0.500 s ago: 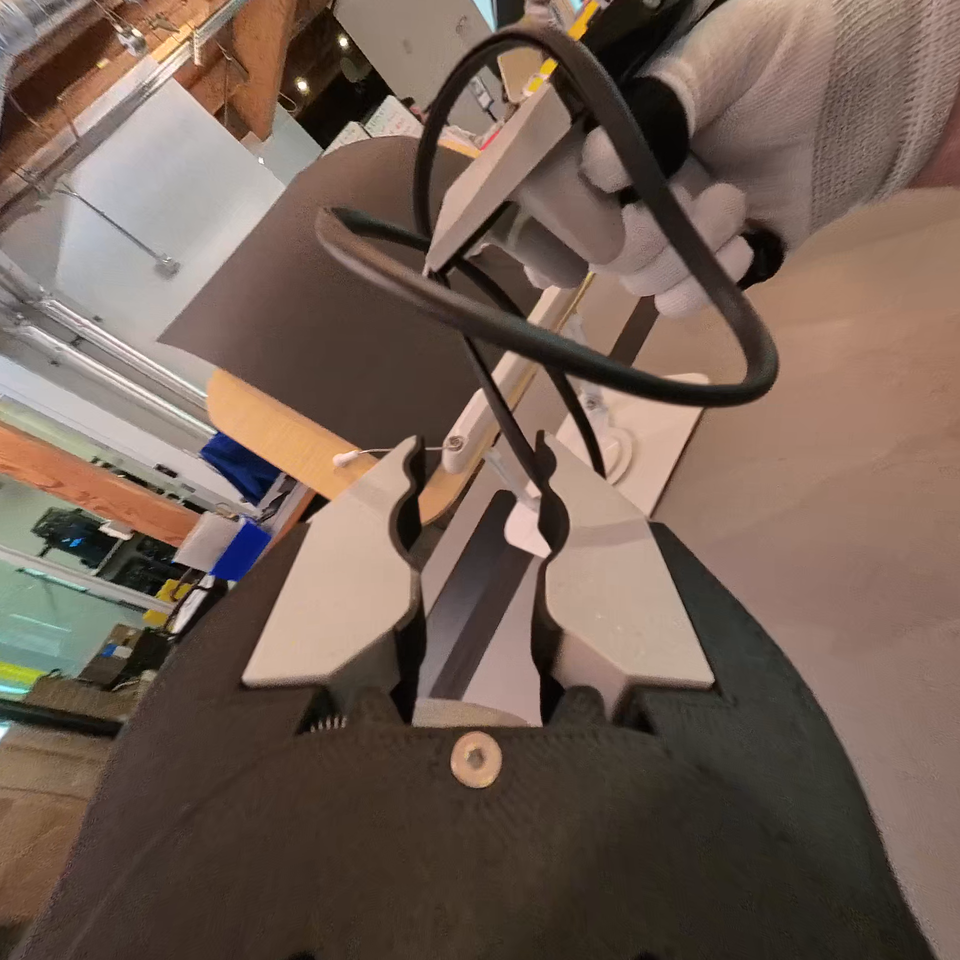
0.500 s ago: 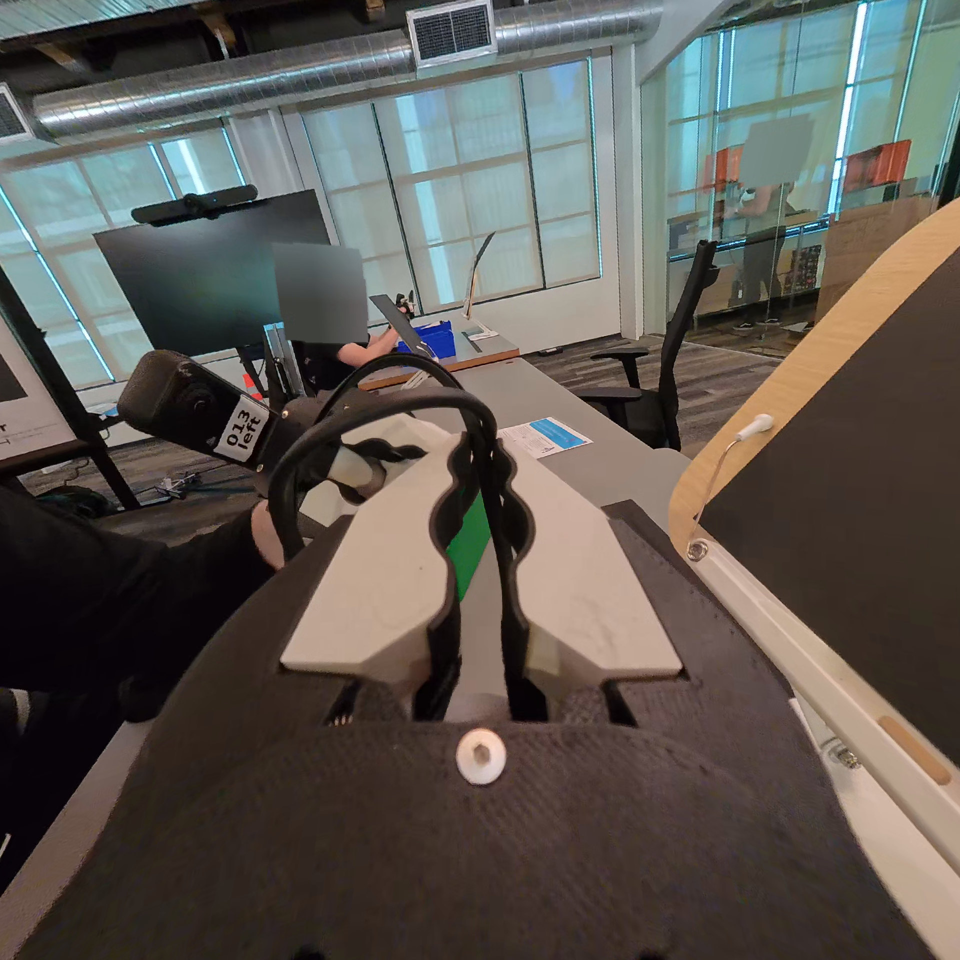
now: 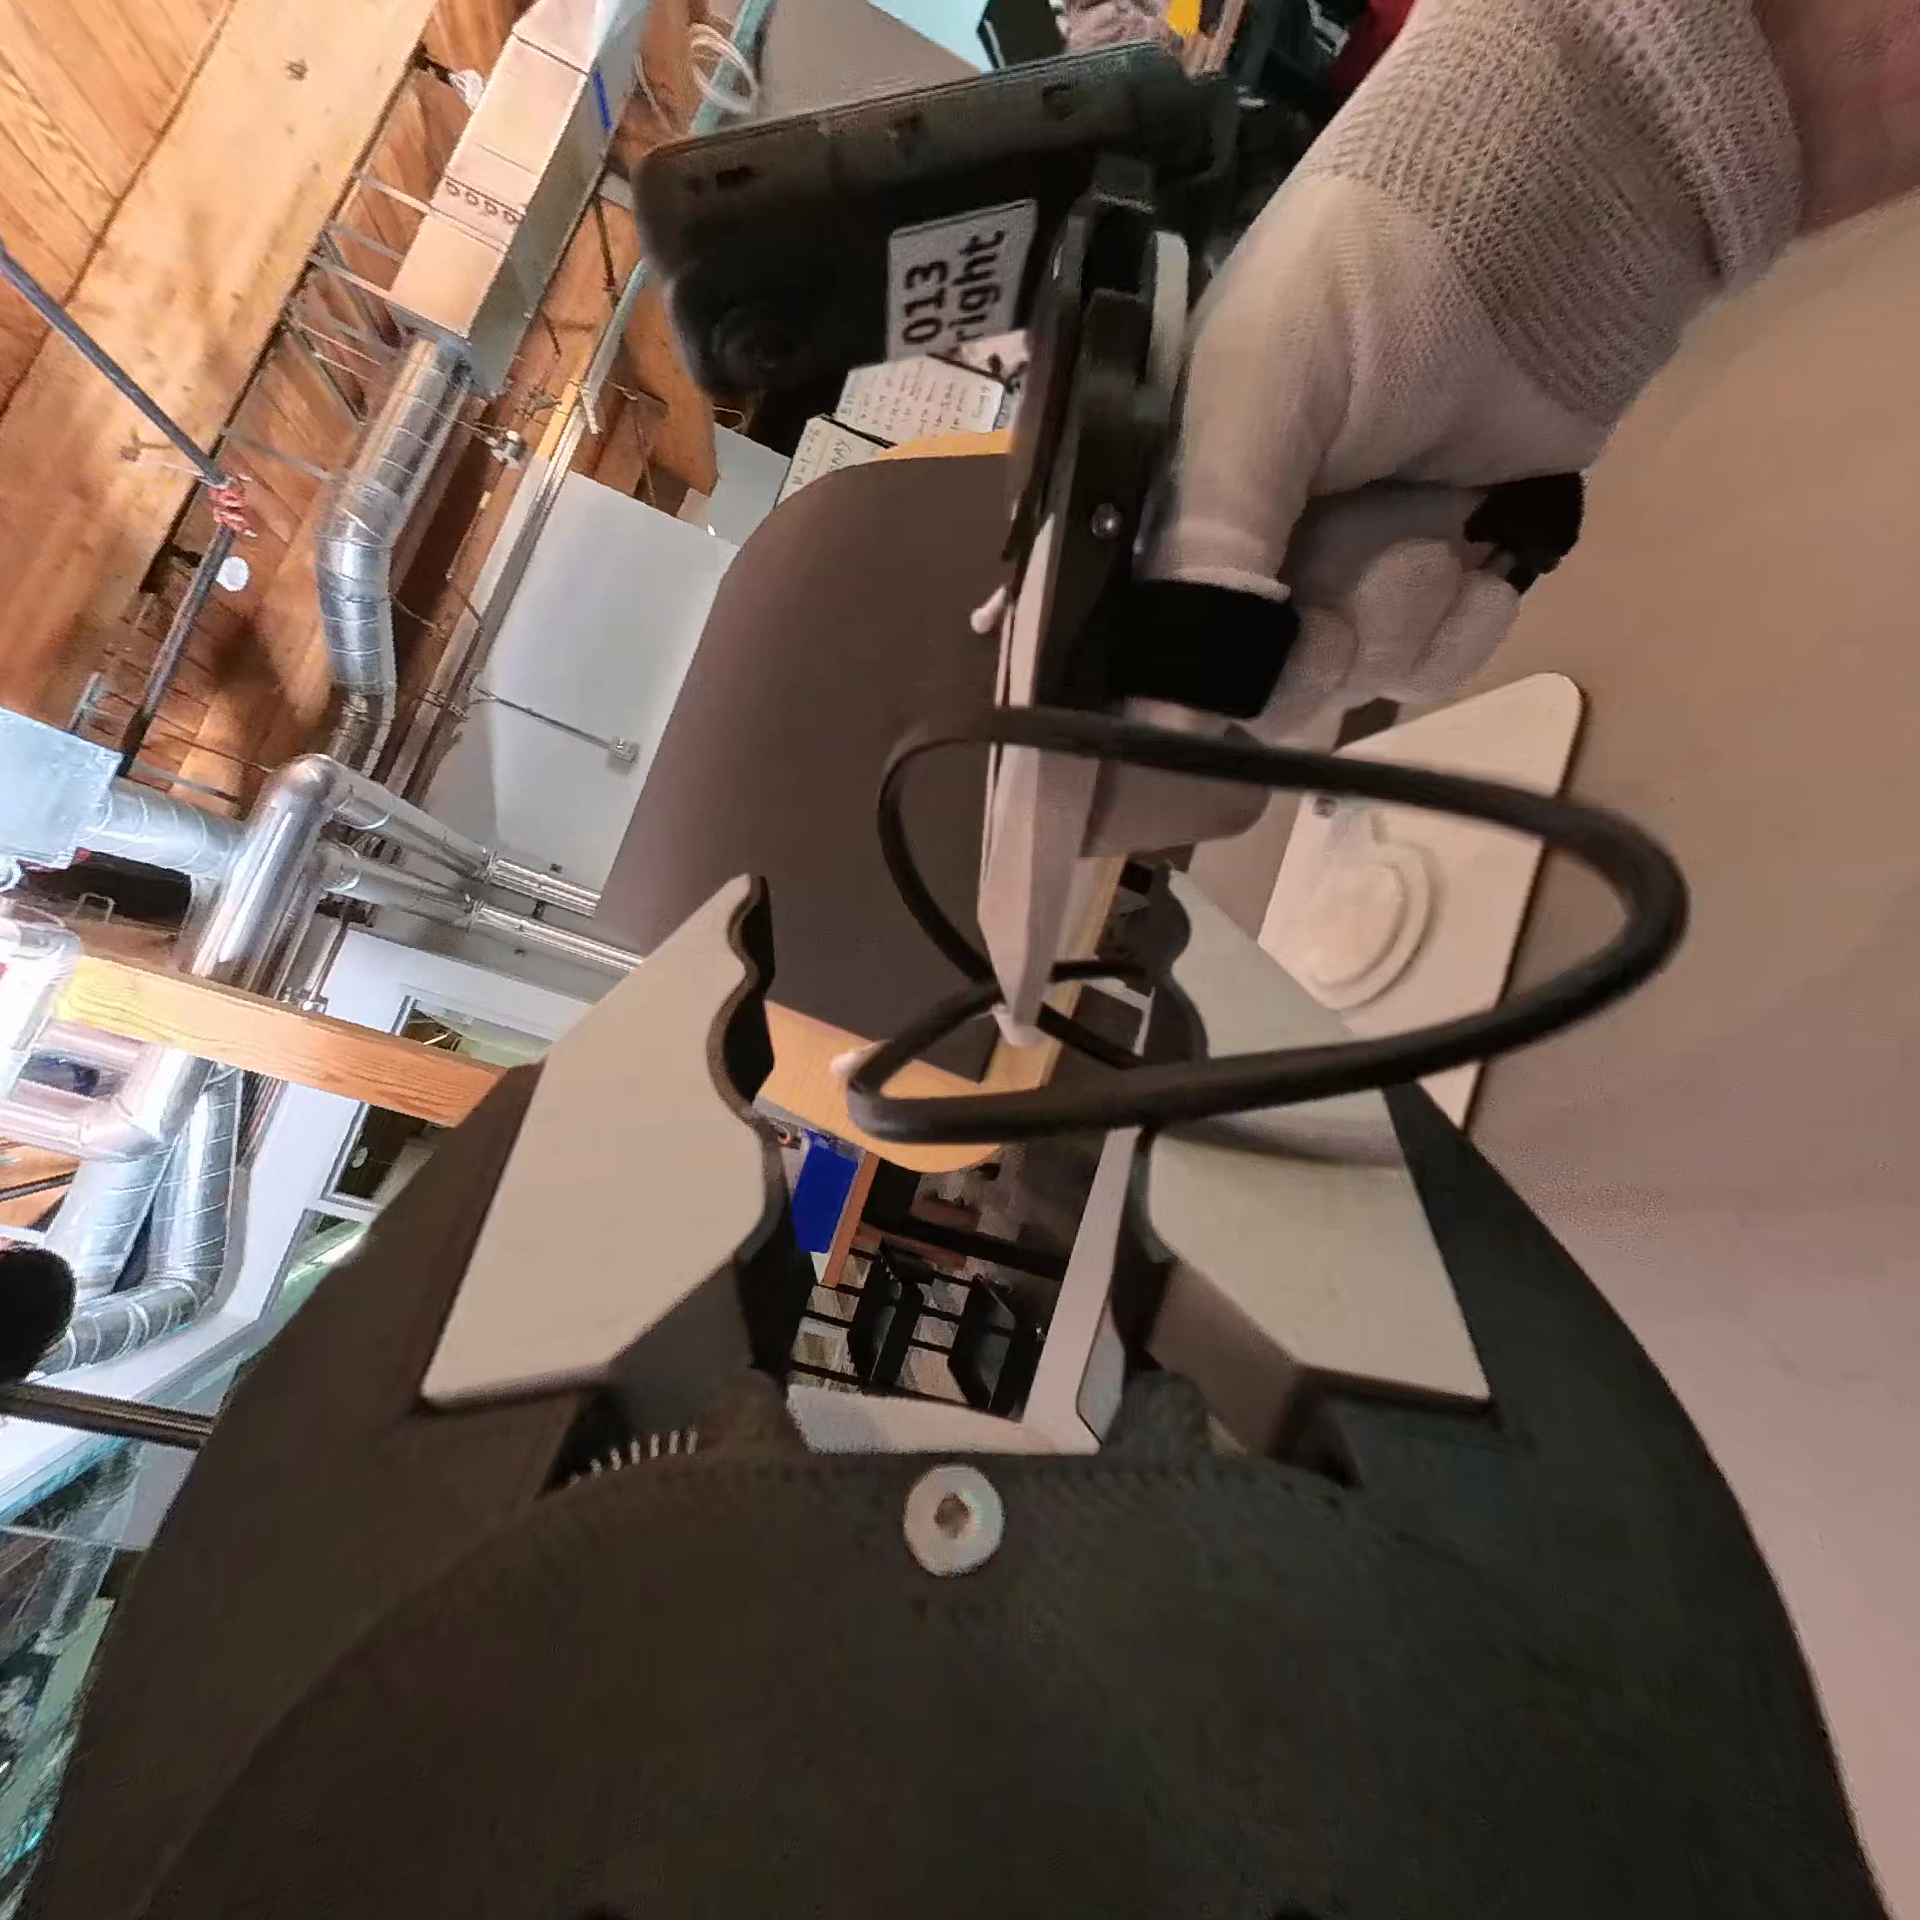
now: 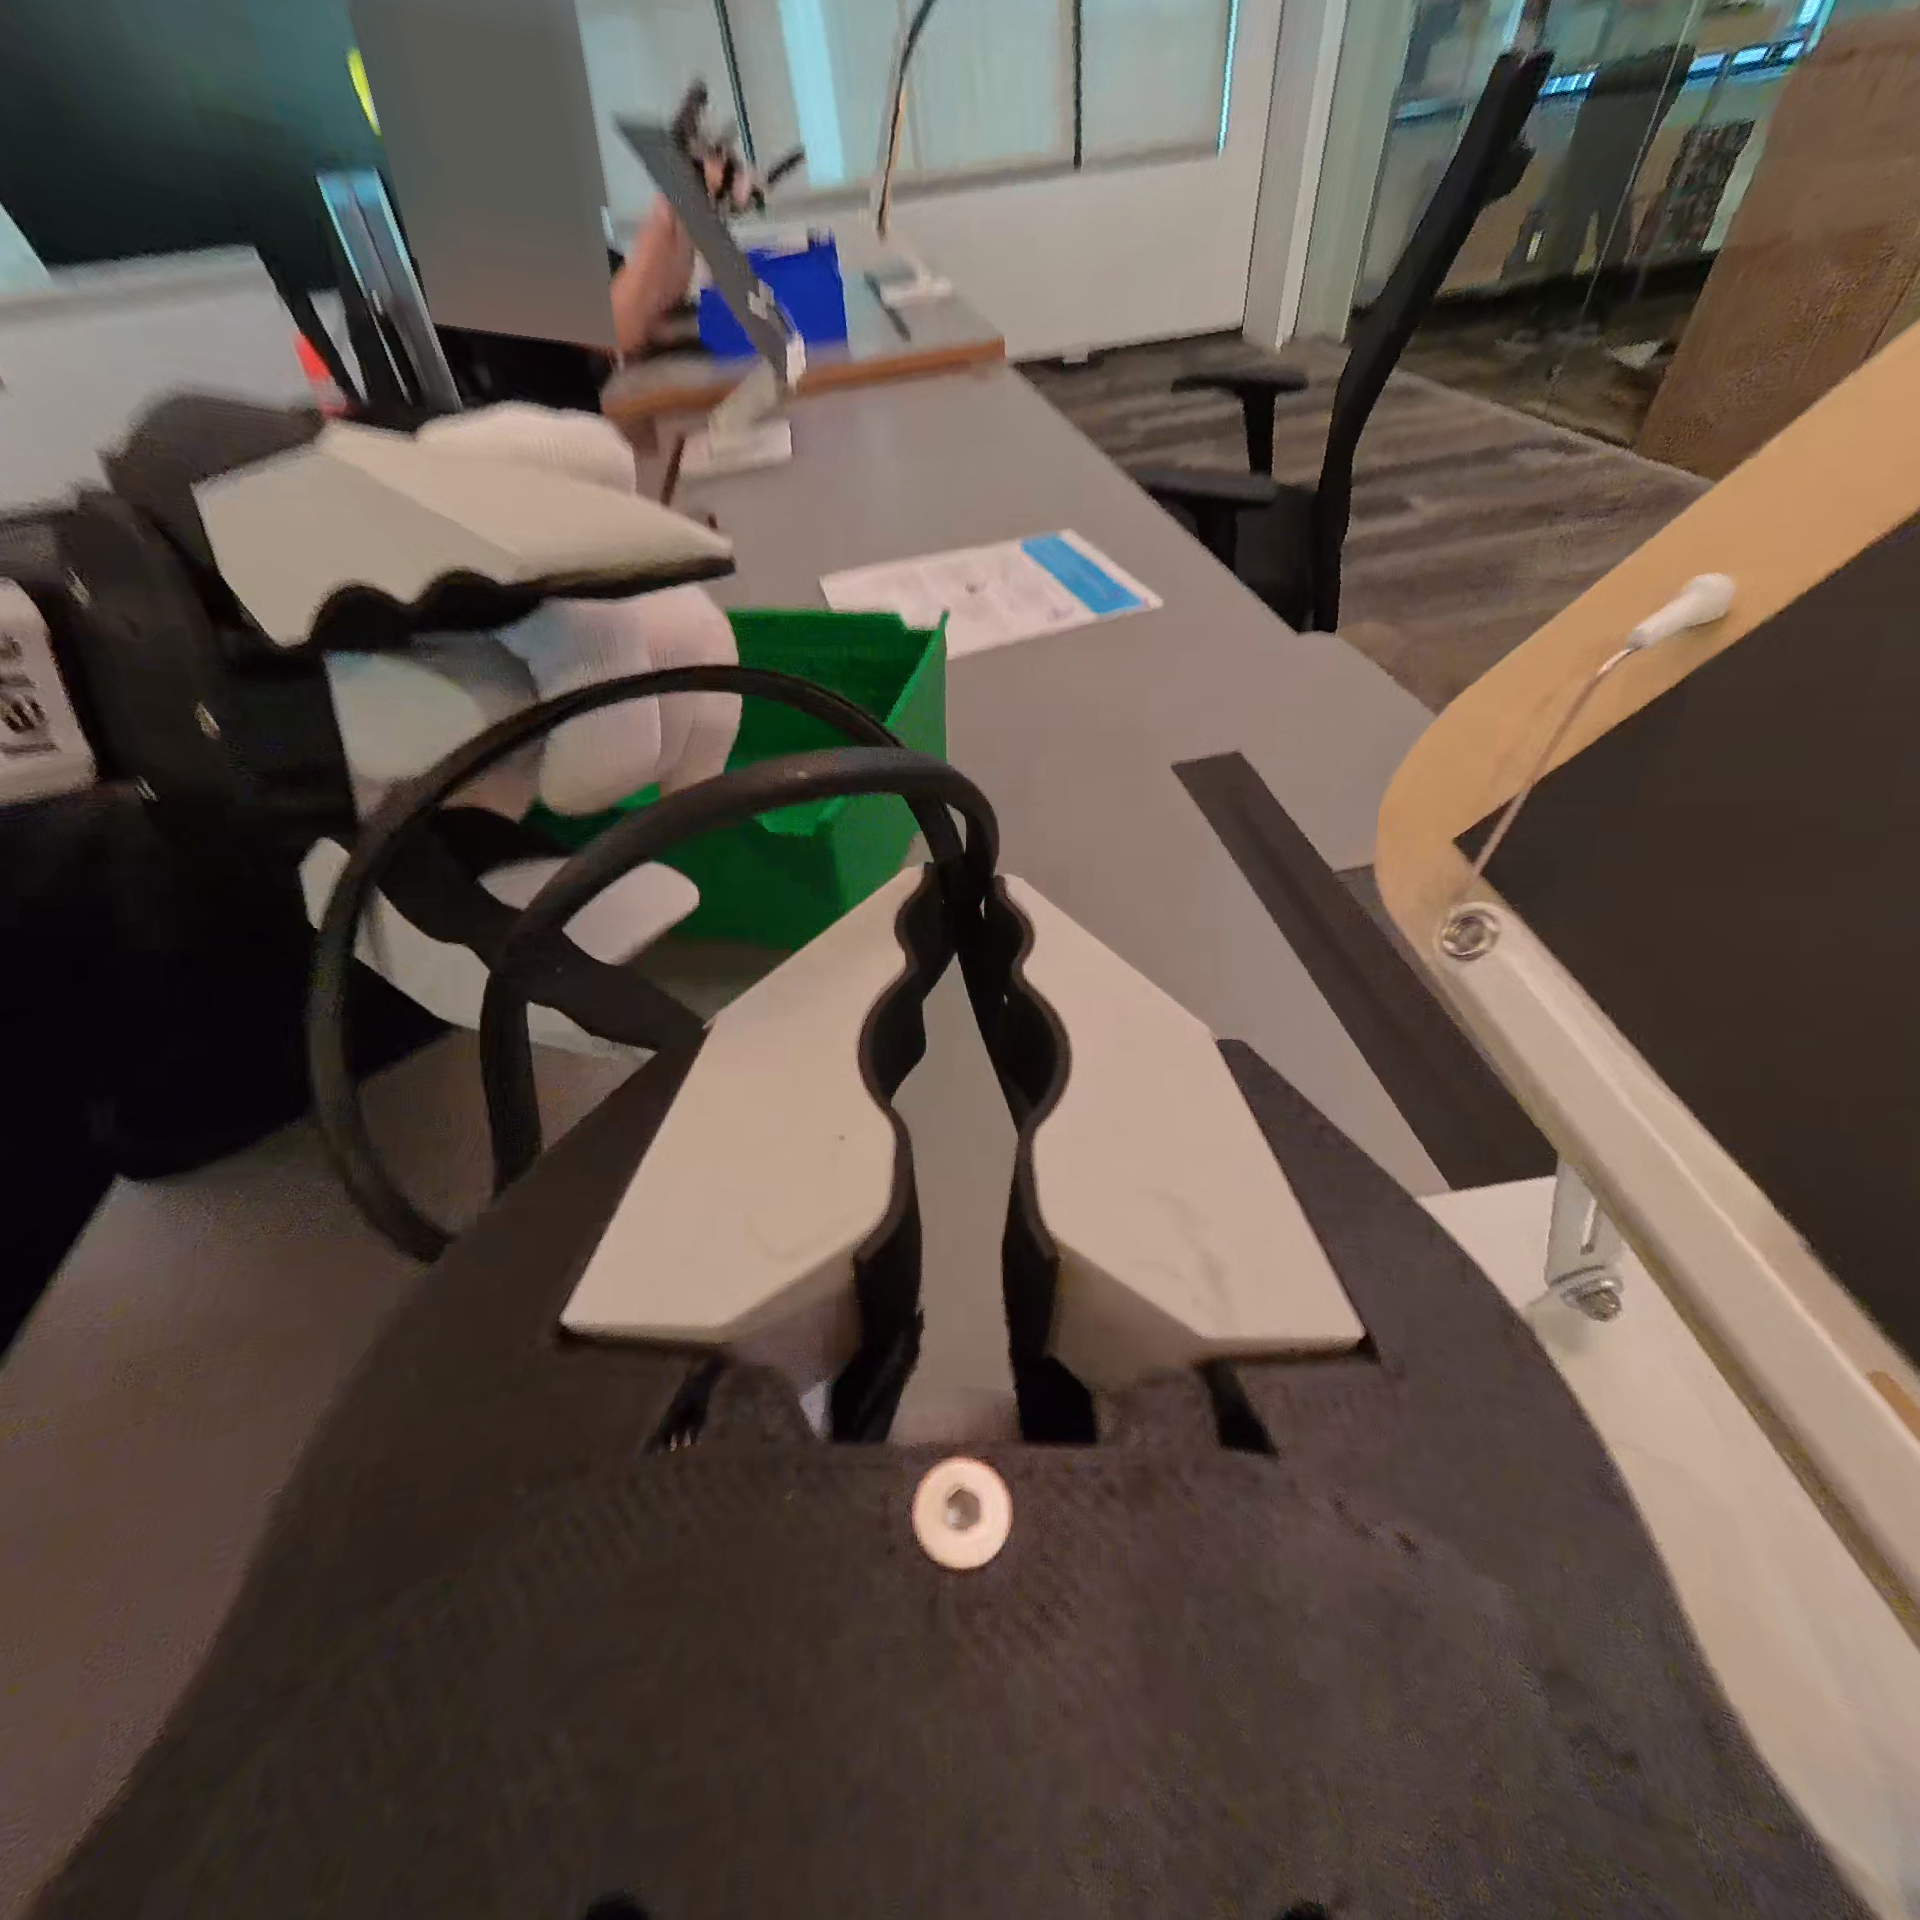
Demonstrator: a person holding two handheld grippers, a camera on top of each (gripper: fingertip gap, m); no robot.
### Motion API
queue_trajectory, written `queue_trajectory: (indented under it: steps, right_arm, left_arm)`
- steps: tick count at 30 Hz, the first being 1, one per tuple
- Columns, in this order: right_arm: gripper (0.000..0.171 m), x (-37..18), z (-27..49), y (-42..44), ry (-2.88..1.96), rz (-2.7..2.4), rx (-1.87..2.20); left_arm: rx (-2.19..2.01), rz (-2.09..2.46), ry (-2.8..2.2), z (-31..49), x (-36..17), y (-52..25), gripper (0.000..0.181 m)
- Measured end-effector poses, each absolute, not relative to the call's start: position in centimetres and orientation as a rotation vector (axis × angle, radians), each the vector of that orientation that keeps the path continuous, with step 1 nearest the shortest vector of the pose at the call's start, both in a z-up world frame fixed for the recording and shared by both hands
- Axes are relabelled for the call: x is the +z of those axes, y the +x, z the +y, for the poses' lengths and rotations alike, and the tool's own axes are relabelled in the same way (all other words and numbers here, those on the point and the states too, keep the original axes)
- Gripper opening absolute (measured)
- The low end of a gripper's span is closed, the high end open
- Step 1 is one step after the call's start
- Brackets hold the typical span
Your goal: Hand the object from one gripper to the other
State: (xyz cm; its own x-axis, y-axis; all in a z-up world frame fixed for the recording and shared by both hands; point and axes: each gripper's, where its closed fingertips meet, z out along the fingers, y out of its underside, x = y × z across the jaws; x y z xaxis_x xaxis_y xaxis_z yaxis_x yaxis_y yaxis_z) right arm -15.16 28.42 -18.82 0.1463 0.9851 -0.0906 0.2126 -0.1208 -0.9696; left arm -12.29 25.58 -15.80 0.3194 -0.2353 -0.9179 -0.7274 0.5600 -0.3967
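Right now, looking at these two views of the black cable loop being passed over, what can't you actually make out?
- Cable ends: right wrist view, hidden behind the right hand-held gripper.
- Green bin contents: right wrist view, hidden by its wall, the cable and a gloved hand.
- Left hand-held gripper: left wrist view, one fingertip covered by the cable.
- Desk paper: too small.

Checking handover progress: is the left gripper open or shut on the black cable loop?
Open. In the left wrist view, the left gripper shows a wide gap between its fingers, while the right gripper pinches the black cable loop at its fingertips.
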Motion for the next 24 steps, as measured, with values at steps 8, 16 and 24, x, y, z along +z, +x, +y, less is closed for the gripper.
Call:
queue_trajectory:
  steps: [8,16,24]
  right_arm:
    - [0.005,-22.2,25.9,-16.6,-1.529,-1.473,0.948]
    - [0.005,-24.2,23.7,-17.0,-1.488,-1.667,0.881]
    - [0.005,-26.8,22.9,-16.4,-1.530,-1.806,0.804]
  left_arm:
    - [0.249,1.396,-1.096,24.3,-18.2,-12.1,0.056]
    - [0.158,1.564,-1.162,22.7,-20.9,-12.0,0.034]
    - [0.118,1.640,-1.183,21.8,-22.2,-11.6,0.031]
